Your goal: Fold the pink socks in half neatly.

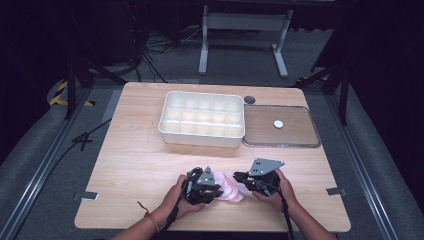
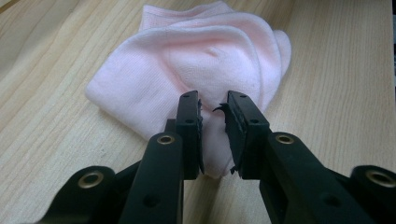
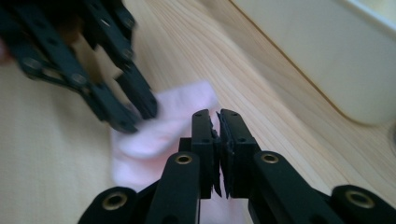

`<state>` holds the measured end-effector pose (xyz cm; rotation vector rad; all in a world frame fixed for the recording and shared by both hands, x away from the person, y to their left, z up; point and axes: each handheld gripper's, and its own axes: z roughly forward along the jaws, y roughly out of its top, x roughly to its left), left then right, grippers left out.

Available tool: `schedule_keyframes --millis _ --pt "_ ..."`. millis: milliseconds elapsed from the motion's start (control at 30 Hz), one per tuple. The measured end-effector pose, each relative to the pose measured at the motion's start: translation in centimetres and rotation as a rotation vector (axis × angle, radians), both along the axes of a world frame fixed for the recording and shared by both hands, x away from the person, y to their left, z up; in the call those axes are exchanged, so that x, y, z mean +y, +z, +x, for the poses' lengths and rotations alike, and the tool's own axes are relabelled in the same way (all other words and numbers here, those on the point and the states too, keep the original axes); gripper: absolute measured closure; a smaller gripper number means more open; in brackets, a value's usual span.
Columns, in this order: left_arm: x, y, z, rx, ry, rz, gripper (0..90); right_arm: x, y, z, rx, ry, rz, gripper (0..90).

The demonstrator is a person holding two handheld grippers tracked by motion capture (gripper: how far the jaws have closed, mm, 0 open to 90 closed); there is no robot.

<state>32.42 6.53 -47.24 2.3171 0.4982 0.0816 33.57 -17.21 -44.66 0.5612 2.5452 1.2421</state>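
A pink sock [image 1: 231,189] lies bunched on the wooden table near its front edge, between the two grippers. My left gripper [image 1: 216,189] comes at it from the left. In the left gripper view, the jaws of that gripper [image 2: 213,100] stand narrow with a fold of the sock [image 2: 201,60] pinched between the pads. My right gripper [image 1: 239,176] rests at the sock's right end. Its jaws [image 3: 215,114] are together over the sock [image 3: 173,121], and no fabric shows between them. The left gripper [image 3: 137,119] shows blurred at the sock's far side.
A white box [image 1: 201,140] with several compartments stands mid-table, and its wall [image 3: 327,60] rises close by in the right gripper view. Beside it lies a flat clear tray [image 1: 300,143] holding a small white disc [image 1: 278,123]. A dark round hole [image 1: 249,100] sits behind.
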Motion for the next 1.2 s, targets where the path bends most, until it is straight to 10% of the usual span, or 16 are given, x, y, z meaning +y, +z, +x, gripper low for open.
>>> schedule_keyframes --millis 233,533,1033,1200 --pt "0.0 0.0 0.0 -0.004 -0.001 0.006 75.1 2.3 0.3 -1.4 -0.011 0.084 -0.008 84.7" --pt "0.0 0.0 -0.1 -0.002 0.004 0.002 74.8 2.2 -1.8 -0.7 0.028 0.068 -0.167 85.2" --pt "3.1 0.5 0.3 0.052 0.186 -0.061 46.4 1.7 -2.2 -0.6 0.038 0.077 -0.157 85.9" --pt "2.2 -0.3 0.2 0.027 0.179 -0.005 49.0 1.7 -2.2 -0.6 0.04 0.079 -0.155 85.8"
